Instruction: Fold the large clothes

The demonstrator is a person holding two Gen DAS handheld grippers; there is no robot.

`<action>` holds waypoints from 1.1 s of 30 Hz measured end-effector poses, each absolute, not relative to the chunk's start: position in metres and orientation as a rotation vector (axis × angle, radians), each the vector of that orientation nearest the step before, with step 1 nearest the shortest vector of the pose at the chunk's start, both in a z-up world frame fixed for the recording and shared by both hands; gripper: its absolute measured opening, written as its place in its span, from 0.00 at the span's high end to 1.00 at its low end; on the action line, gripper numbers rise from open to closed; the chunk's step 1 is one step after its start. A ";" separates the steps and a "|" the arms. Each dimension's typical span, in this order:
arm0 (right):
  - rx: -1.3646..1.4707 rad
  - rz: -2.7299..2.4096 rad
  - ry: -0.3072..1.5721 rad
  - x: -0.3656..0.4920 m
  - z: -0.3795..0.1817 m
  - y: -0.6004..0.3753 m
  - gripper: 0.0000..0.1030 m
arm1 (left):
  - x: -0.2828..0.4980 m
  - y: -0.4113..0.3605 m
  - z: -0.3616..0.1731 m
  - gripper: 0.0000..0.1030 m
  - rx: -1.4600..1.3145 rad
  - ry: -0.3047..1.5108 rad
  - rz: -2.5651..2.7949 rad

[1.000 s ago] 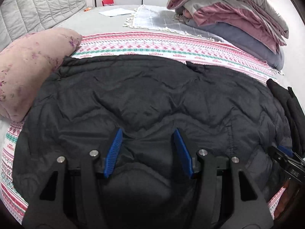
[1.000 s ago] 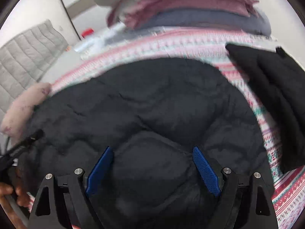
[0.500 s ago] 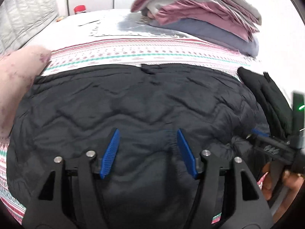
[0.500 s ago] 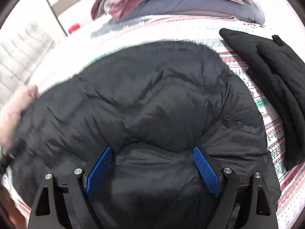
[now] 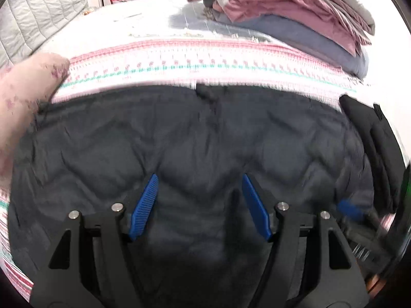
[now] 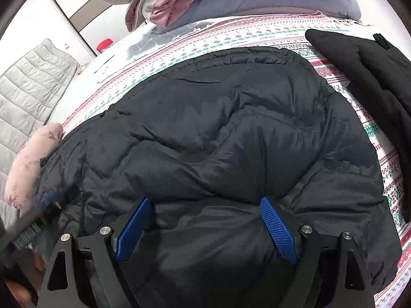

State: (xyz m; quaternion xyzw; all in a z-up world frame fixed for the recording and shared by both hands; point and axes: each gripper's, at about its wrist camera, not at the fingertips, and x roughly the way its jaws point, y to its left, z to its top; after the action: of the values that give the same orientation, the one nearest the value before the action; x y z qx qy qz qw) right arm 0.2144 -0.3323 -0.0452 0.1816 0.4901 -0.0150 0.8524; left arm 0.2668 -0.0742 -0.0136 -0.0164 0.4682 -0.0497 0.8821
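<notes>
A dark puffy quilted jacket [image 5: 205, 133] [image 6: 231, 128] lies spread across a red, white and green patterned blanket [image 5: 205, 59] [image 6: 231, 33] on the bed. My left gripper [image 5: 199, 177] hovers over the jacket's near part, pointing steeply down. Its blue pads stand apart with nothing pinched between them. My right gripper [image 6: 205, 200] is open wide over the near edge. A puffed fold of the jacket bulges up between its pads, which do not visibly press on it. Each gripper shows as a blur at the edge of the other's view.
A pink flowered pillow [image 5: 23, 97] [image 6: 30, 159] touches the jacket's left side. A second black garment [image 5: 372, 138] [image 6: 364, 61] lies to the right. Stacked folded bedding [image 5: 295, 12] [image 6: 244, 0] sits at the back, and a grey quilted headboard [image 5: 33, 12] stands at the far left.
My left gripper's pads have spread wider, and it has drifted across the jacket and risen slightly. The right gripper's view has rolled and it stays equally wide.
</notes>
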 end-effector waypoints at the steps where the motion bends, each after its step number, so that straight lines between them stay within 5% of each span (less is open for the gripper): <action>1: 0.388 -0.029 1.032 0.214 -0.046 -0.333 0.14 | 0.273 -0.077 -0.014 0.33 -0.020 0.976 -0.096; 8: 0.405 -0.014 1.042 0.218 -0.051 -0.340 0.14 | 0.310 -0.080 -0.061 0.23 0.037 1.120 0.000; 33: 0.387 -0.028 1.060 0.216 -0.054 -0.330 0.13 | 0.373 -0.067 -0.076 0.19 -0.103 1.187 0.062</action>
State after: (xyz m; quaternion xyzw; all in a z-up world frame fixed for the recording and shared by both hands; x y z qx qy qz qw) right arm 0.2162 -0.3299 -0.0539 0.1833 0.5023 -0.0134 0.8449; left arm 0.3727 -0.0666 -0.0763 -0.0485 0.5589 0.0291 0.8273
